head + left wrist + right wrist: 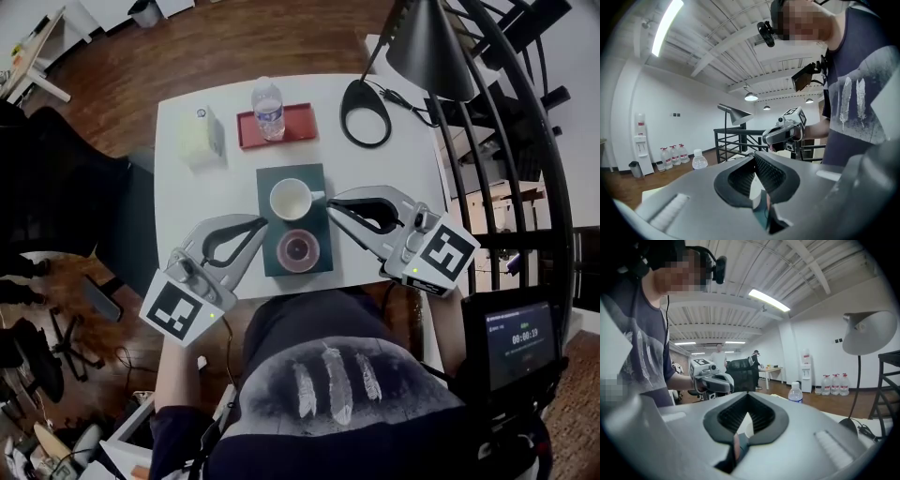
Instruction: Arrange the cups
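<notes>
The white cup (290, 200) stands upright on the far half of a dark green mat (314, 174) in the middle of the worktop (187, 202), with its handle pointing to the right edge. Just behind it toward the near edge, on the same mat, stands a smaller cup (298, 249) with a reddish inside. The two cups are close together but do not touch.

The right tongs (331, 202) come in from the right edge, with the tips right at the white cup's handle. The jaws are pressed together. Whether they pinch the handle cannot be made out.

The left tongs (262, 223) come in from the near left corner. The tips are at the left rim of the mat, beside the smaller cup, and the jaws are closed. The left gripper view shows only a strip of mat and white cup past them.

At the far edge a water bottle (268, 109) stands on a red tray (302, 123). A pale yellow packet (200, 137) lies toward the far left corner. The black ring foot of a lamp (365, 113) rests near the far right corner.
</notes>
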`<control>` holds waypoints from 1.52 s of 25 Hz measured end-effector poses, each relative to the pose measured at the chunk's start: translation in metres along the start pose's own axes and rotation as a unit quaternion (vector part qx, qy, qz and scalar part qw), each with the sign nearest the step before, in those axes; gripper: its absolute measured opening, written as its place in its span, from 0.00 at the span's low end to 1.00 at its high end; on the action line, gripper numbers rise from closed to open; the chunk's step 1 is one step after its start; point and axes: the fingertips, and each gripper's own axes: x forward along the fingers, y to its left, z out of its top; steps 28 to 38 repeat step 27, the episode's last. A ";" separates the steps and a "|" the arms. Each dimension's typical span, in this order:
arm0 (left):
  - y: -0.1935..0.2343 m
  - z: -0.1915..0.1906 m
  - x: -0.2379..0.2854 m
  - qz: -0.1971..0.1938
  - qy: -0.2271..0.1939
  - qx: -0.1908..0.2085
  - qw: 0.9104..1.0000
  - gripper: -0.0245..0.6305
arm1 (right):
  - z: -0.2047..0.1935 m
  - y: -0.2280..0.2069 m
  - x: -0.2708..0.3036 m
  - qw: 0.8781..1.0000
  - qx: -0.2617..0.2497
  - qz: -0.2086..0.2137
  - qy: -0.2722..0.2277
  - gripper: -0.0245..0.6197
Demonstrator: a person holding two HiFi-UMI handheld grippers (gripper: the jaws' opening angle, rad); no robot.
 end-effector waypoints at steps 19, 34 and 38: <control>0.006 -0.002 0.004 0.014 0.012 -0.004 1.000 0.06 | -0.005 -0.004 0.003 1.000 0.012 -0.002 0.003 0.04; 0.008 -0.007 0.012 0.001 0.019 -0.004 1.000 0.06 | -0.007 -0.009 0.010 1.000 0.012 0.001 0.006 0.04; 0.008 -0.007 0.012 0.001 0.019 -0.004 1.000 0.06 | -0.007 -0.009 0.010 1.000 0.012 0.001 0.006 0.04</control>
